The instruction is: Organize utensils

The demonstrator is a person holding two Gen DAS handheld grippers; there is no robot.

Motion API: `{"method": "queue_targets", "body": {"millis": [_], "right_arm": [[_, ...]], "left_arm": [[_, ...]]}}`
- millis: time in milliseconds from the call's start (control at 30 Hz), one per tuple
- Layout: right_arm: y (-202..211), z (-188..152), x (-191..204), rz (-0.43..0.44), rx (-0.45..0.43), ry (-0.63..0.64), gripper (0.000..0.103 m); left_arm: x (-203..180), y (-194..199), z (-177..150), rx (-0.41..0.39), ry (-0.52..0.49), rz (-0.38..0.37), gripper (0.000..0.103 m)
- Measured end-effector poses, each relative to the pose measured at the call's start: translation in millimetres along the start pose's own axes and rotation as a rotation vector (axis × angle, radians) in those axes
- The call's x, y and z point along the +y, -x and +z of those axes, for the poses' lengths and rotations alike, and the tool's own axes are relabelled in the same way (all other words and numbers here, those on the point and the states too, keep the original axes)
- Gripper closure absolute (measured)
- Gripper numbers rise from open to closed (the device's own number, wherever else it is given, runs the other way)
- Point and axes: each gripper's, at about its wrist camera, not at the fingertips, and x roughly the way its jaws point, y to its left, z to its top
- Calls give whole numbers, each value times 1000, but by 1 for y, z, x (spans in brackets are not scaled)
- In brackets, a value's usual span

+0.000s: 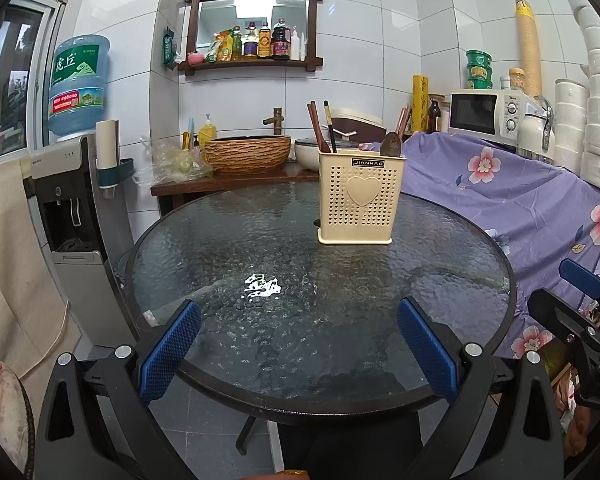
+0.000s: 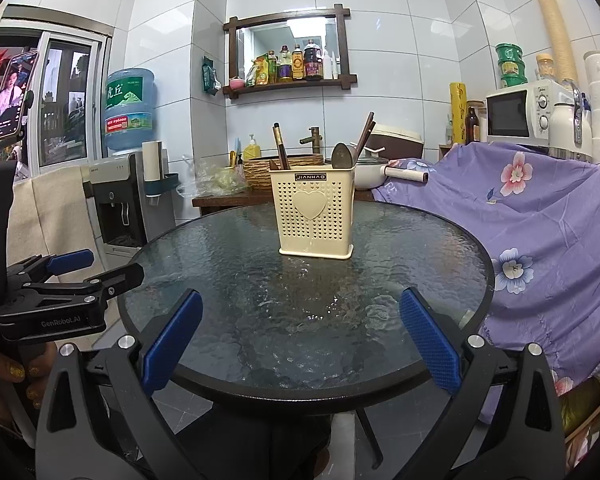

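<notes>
A cream perforated utensil holder (image 1: 360, 196) (image 2: 314, 214) with a heart on its front stands upright on the far half of the round glass table (image 1: 260, 280) (image 2: 260, 272). Dark chopsticks (image 1: 324, 128) (image 2: 281, 148) and a brown spoon (image 1: 392, 145) (image 2: 342, 156) stick out of its top. My left gripper (image 1: 298, 320) hangs open over the table's near edge with nothing between its blue pads. My right gripper (image 2: 300, 312) is open too, over the near edge, empty. Each gripper also shows at the side of the other's view.
A purple flowered cloth (image 1: 520, 200) (image 2: 540, 232) covers furniture right of the table. A water dispenser (image 1: 76, 200) stands left. Behind the table a wooden counter holds a woven basin (image 1: 247, 154) and a white pot (image 2: 370, 172). A microwave (image 1: 488, 112) sits at the right.
</notes>
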Motion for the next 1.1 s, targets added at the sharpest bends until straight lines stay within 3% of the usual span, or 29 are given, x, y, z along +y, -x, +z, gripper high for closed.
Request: {"method": "queue_targets", "body": {"millis": [1100], "right_arm": [[-2,0,0,-1,6,3,6]], "left_arm": [[-1,0,-1,11,8,-12,6]]}}
